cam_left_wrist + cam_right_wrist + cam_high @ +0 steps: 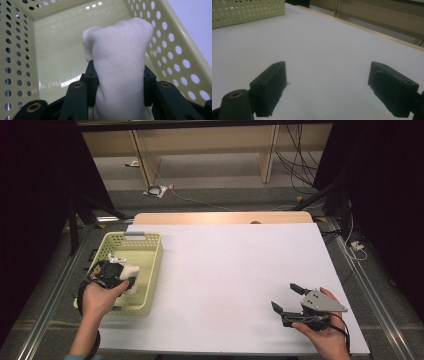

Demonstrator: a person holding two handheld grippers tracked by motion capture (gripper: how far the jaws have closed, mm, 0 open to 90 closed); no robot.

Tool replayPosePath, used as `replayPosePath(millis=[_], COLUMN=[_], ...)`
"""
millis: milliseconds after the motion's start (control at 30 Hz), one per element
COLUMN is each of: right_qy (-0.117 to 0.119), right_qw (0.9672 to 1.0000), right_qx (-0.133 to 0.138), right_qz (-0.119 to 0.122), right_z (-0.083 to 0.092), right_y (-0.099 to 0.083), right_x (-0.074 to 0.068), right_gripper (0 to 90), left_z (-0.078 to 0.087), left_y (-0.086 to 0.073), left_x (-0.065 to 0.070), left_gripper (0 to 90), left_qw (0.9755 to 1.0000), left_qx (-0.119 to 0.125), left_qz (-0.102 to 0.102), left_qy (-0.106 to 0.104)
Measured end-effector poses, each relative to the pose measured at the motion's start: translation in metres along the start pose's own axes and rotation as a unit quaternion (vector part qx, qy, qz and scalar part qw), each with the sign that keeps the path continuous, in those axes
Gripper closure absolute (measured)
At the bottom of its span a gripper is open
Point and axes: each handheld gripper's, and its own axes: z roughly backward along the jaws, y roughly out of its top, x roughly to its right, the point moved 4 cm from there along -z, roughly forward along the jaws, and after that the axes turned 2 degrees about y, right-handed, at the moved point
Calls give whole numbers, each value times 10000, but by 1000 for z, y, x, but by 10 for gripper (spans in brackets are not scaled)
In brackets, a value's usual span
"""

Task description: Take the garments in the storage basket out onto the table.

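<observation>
A white bundled cloth (120, 60) is clamped between the black jaws of my left gripper (118, 75), which hangs inside a pale yellow perforated basket (175, 50). From above, that basket (150, 270) sits at the table's left, and the left gripper (117, 275) with the cloth (131, 272) is over its near half. My right gripper (286, 297) rests in a hand at the table's near right, jaws wide apart with nothing between them. In the right gripper view its fingers (269, 87) frame bare white tabletop.
The white table surface (225, 270) lies between basket and right hand. The basket's wall (244, 11) appears at the far left of the right gripper view. A wooden table edge (220, 217) runs along the back, with floor, cables and furniture legs beyond.
</observation>
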Motion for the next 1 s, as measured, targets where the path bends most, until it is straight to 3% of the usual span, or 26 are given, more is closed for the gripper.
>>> replayPosePath(millis=[300, 600, 800, 833, 1000], right_qy=[0, 0, -14, -22, -25], right_qw=[10000, 10000, 10000, 10000, 10000], right_qx=[10, 2, 4, 4, 4], right_qz=[-4, 10, 26, 30, 36], right_z=[-1, -1, -1, -1, -1], right_y=[0, 0, 0, 0, 0], right_x=[0, 0, 0, 0, 0], right_gripper=[160, 159, 159, 159, 158], left_z=[9, 13, 18, 20, 24], left_y=[7, 11, 15, 17, 20], left_x=[-2, -2, -2, -1, 1], left_gripper=[611, 611, 611, 611, 611], left_qw=[9984, 9970, 9944, 9931, 9917], left_qx=[512, 710, 973, 1083, 1210], left_qz=[223, 306, 408, 452, 441], left_qy=[95, 82, 59, 44, 9])
